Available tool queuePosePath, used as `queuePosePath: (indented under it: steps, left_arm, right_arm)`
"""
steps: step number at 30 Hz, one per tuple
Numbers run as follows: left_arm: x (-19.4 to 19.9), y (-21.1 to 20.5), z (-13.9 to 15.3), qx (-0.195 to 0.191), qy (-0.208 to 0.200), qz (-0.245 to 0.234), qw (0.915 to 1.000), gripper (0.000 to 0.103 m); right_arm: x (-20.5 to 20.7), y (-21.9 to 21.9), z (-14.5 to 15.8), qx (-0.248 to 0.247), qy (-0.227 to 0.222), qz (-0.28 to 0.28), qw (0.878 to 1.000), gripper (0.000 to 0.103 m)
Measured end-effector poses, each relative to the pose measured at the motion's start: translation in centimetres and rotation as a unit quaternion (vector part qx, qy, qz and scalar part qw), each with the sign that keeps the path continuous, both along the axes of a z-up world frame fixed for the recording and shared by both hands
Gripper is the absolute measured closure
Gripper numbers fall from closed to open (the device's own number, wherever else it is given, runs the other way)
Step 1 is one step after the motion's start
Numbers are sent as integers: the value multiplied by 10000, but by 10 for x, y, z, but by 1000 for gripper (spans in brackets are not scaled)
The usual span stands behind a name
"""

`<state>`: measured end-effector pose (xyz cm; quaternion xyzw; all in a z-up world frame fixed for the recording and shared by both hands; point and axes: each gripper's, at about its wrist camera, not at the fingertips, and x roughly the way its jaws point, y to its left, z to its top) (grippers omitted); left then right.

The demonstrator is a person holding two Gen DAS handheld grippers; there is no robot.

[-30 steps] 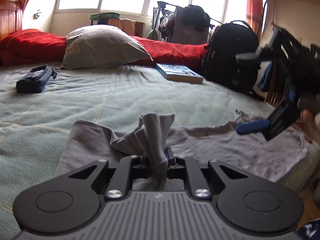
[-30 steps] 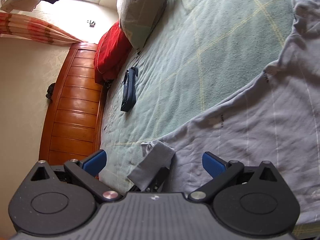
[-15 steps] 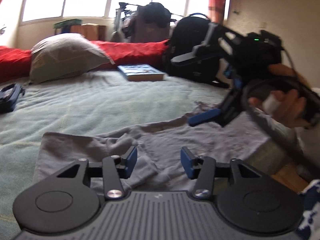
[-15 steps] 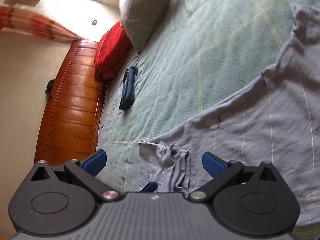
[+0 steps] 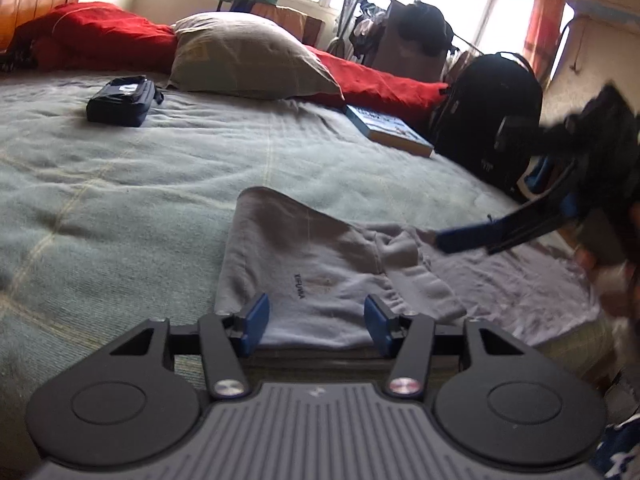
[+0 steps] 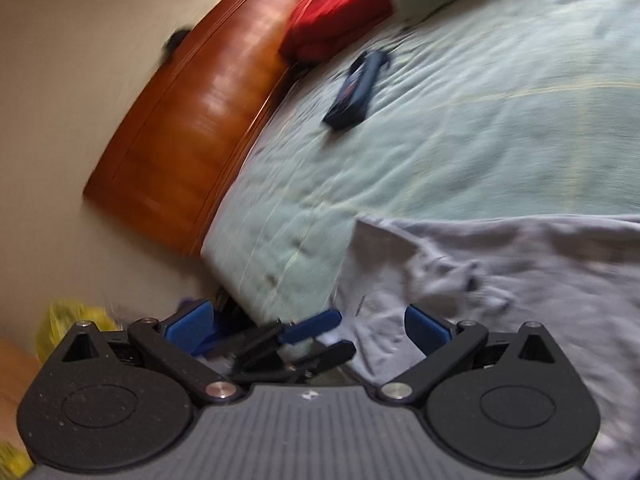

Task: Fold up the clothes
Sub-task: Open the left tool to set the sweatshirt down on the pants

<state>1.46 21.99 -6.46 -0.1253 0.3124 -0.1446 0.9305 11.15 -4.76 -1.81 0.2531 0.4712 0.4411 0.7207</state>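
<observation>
A grey garment (image 5: 304,248) lies spread along the near edge of the green bed cover, with a folded part and a small dark label facing me. My left gripper (image 5: 316,312) hovers just over its near hem. Its blue pads stand apart and press on nothing. In the left wrist view, my right gripper (image 5: 472,236) comes in from the right above the garment's crumpled middle, held by a hand. The blurred right wrist view shows my right gripper (image 6: 308,320) wide open and empty near the garment (image 6: 520,280), at the bed's corner.
On the bed lie a beige pillow (image 5: 244,56), a red duvet (image 5: 100,36), a dark pouch (image 5: 120,100) and a book (image 5: 388,130). A black backpack (image 5: 492,120) stands at the far right. A wooden headboard (image 6: 192,120) and a yellow bag (image 6: 68,320) flank the bed's corner.
The left gripper let go of the bunched grey cloth and drew back; the cloth now lies flat. The right gripper stayed open, rolled and swung toward the bed's corner.
</observation>
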Motion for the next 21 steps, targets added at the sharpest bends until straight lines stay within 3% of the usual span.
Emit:
queuePosePath:
  steps: [4, 9, 13, 16, 21]
  left_arm:
    - [12, 11, 20, 65, -197, 166, 9996, 49]
    - [56, 2, 27, 186, -138, 5, 9997, 50]
    - [83, -9, 20, -61, 86, -288, 9995, 46]
    - [99, -8, -1, 46, 528, -79, 9986, 49]
    - [95, -1, -5, -216, 538, 53, 9983, 48]
  right_arm:
    - [-9, 15, -19, -441, -305, 331, 9980, 0]
    - [-14, 7, -24, -375, -531, 458, 9968, 0]
    - [-17, 3, -27, -379, -691, 556, 9953, 0]
    - [-24, 5, -28, -455, -923, 560, 9931, 0]
    - [-37, 11, -27, -695, -1446, 625, 9851, 0]
